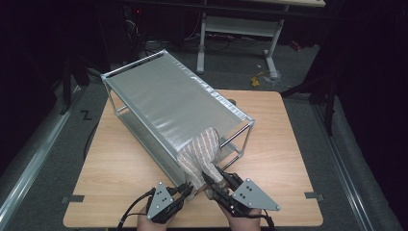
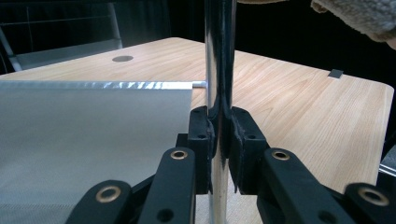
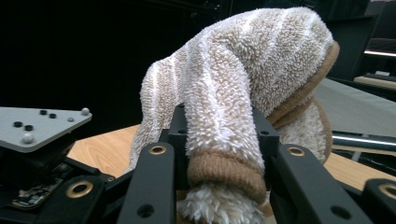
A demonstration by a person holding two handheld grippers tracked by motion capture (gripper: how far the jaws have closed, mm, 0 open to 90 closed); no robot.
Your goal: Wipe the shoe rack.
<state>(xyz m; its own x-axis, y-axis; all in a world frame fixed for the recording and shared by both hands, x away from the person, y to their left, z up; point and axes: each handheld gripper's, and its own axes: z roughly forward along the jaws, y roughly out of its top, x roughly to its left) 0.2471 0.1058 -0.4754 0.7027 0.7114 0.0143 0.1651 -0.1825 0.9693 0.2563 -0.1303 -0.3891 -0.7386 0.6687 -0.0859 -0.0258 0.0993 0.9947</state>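
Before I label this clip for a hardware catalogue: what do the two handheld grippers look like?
Both are black, with linked jaw arms joined by brass-ringed pivots. The left gripper and right gripper each carry a grey three-cornered plate dotted with small dark studs. Thin black cables trail back from the left one.

Dim surroundings; sharp, evenly lit tabletop (image 1: 288,144)
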